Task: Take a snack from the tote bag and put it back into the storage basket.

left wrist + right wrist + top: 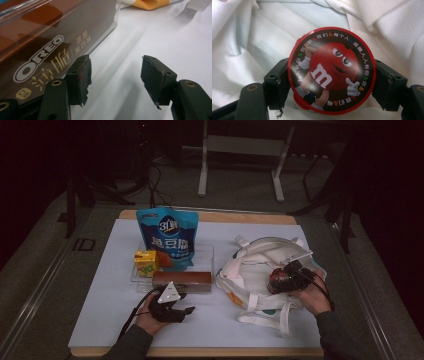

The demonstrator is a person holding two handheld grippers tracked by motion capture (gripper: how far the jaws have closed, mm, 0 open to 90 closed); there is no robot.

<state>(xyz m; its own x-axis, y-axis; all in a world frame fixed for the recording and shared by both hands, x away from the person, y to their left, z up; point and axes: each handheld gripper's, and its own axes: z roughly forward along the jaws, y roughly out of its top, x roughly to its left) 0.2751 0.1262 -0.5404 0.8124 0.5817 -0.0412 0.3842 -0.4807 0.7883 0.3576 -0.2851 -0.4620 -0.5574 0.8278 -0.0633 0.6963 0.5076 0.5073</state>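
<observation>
Round red-rimmed M&M's candy tin (332, 71), printed lid facing the right gripper view: held edge-on by the right gripper (332, 82), whose two black jaws press on opposite sides of its rim, above the mouth of the white cloth tote bag (260, 270) at the right of the table. Handling, by judgement: rigid, light, smooth at the rim and so liable to slip or swivel between the pads; best gripped across its widest part, as now, and kept level while it goes into the bag. Bag itself: soft, crumpled, with loose straps; likely to fold under a load, so the opening may need holding apart. Nearer the person on the left: left gripper (175, 312), held low over the white table cover (100, 310), jaws standing partly apart with nothing between them; one jaw sits just beside the brown Oreo thin-biscuit box (50, 45) without clamping it. Box, by judgement: stiff card, light, contents brittle; take it across the narrow sides and squeeze gently. Behind the box: clear plastic tray (207, 252), holding a small yellow drink carton (146, 262) and an upright blue foil snack pouch (168, 237). Pouch, by judgement: slick, puffy, easily crushed.
</observation>
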